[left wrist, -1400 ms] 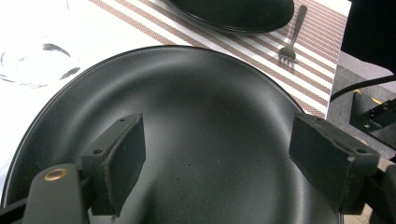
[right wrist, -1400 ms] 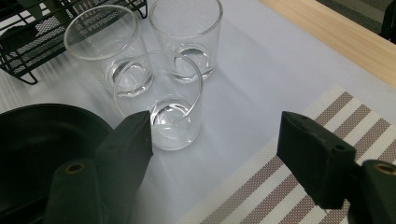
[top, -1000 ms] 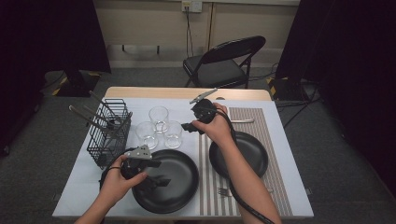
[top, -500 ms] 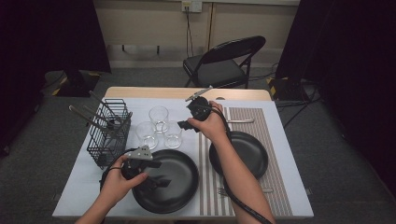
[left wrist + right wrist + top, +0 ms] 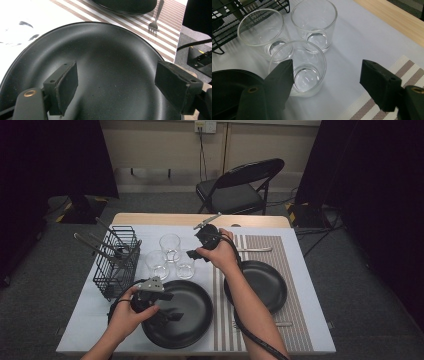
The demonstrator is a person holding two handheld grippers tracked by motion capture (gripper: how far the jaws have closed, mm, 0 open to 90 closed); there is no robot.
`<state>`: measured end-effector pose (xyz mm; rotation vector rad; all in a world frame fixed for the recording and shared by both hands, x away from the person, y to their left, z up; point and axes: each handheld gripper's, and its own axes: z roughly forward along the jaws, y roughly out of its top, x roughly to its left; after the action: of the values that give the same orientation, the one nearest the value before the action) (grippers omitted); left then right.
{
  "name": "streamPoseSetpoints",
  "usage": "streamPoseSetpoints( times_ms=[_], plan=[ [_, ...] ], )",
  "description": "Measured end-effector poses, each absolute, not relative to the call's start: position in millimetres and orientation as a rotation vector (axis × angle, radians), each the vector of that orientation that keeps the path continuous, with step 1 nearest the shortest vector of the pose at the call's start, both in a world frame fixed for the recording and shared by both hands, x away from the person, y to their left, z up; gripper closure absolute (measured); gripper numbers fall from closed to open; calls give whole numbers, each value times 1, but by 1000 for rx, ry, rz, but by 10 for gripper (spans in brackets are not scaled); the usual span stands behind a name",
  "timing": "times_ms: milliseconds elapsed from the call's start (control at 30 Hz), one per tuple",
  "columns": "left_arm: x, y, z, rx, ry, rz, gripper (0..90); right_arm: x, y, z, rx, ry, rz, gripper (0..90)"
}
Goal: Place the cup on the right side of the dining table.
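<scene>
Three clear empty glasses stand together on the white mat: one nearest (image 5: 304, 70), one to its left (image 5: 262, 32), one farther off (image 5: 314, 22). My right gripper (image 5: 327, 82) hangs open just above and beside the nearest glass (image 5: 185, 267), its left jaw in front of that glass's rim, nothing between the pads. In the high view the right gripper (image 5: 194, 254) points left and down at the glasses. My left gripper (image 5: 115, 85) is open over the large black plate (image 5: 112, 50), holding nothing. From above the left gripper (image 5: 172, 315) sits over that plate's (image 5: 200, 292) left half.
A black wire basket (image 5: 117, 262) with utensils stands left of the glasses. A second black plate (image 5: 265, 280) lies on the striped placemat, with a fork (image 5: 155, 20) near its front and a knife (image 5: 255, 249) behind. A folding chair (image 5: 240, 190) stands beyond the table.
The right gripper has shifted slightly left, toward the glasses. The left gripper has stayed over the plate.
</scene>
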<state>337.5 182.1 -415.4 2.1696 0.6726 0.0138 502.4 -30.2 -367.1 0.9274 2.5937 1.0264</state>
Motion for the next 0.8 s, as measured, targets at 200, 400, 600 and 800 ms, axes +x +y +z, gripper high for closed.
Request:
streamPoseSetpoints(
  times_ms=[200,400,600,800],
  plan=[
    [338,184,-414,2165,676,20,186,504,-25,-371,927,2601,1017,269],
    [339,186,-414,2164,680,28,188,507,-19,-374,933,2595,1006,269],
    [341,190,-412,2153,683,33,186,510,-13,-379,928,2607,999,269],
    [342,193,-411,2141,695,37,186,512,-9,-382,917,2616,988,269]
  ],
)
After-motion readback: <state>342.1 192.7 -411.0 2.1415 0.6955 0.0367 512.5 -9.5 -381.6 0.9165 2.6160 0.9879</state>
